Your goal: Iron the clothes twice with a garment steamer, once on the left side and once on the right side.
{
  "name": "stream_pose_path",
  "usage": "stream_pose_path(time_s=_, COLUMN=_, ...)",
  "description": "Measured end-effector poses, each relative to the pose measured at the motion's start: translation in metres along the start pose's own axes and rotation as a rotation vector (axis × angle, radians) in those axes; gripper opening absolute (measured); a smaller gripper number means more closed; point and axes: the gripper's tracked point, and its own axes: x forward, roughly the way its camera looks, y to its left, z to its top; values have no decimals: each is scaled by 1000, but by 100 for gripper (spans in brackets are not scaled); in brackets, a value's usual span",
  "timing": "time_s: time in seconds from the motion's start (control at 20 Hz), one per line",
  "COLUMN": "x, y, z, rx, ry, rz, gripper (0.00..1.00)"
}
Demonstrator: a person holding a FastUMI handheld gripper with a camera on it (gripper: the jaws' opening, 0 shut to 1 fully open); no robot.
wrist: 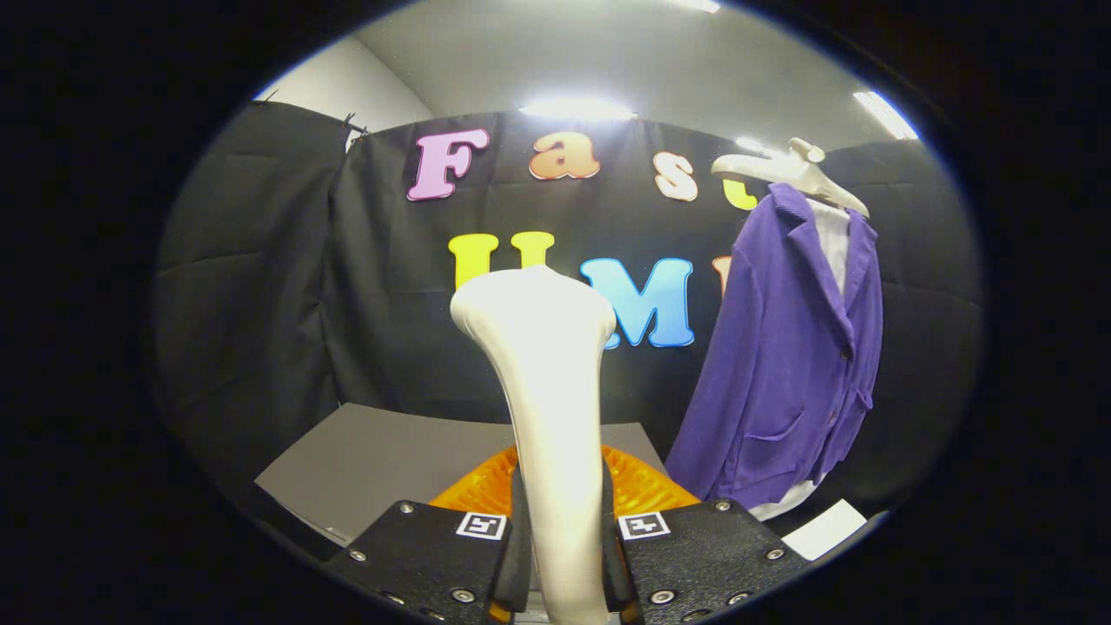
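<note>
A white garment steamer [547,382] stands upright between my fingers, its wide head rising well above them. My gripper [562,555] is shut on the steamer's handle, with both black pads pressing its sides. A purple jacket [785,356] over a white shirt hangs from a white hanger [794,169] beyond the fingers, up and to the right. The steamer's head is apart from the jacket, to its left.
An orange ribbed base [638,490] lies just behind the fingers on a grey tabletop [382,460]. A white sheet [825,529] lies below the jacket's hem. Black cloth walls close the booth behind.
</note>
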Motion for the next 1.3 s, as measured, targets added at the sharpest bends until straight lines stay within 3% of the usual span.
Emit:
stream_pose_path(time_s=0.3, x=-76, y=-51, z=-2, rx=39, ry=-195, rz=-25, gripper=32)
stream_pose_path(time_s=0.65, x=-120, y=-94, z=-15, rx=-19, ry=-309, rz=-76, gripper=32)
stream_pose_path(time_s=0.85, x=-122, y=-114, z=-12, rx=32, ry=-325, rz=-113, gripper=32)
stream_pose_path(time_s=1.3, x=-79, y=-159, z=51, rx=25, ry=-411, rz=-201, gripper=32)
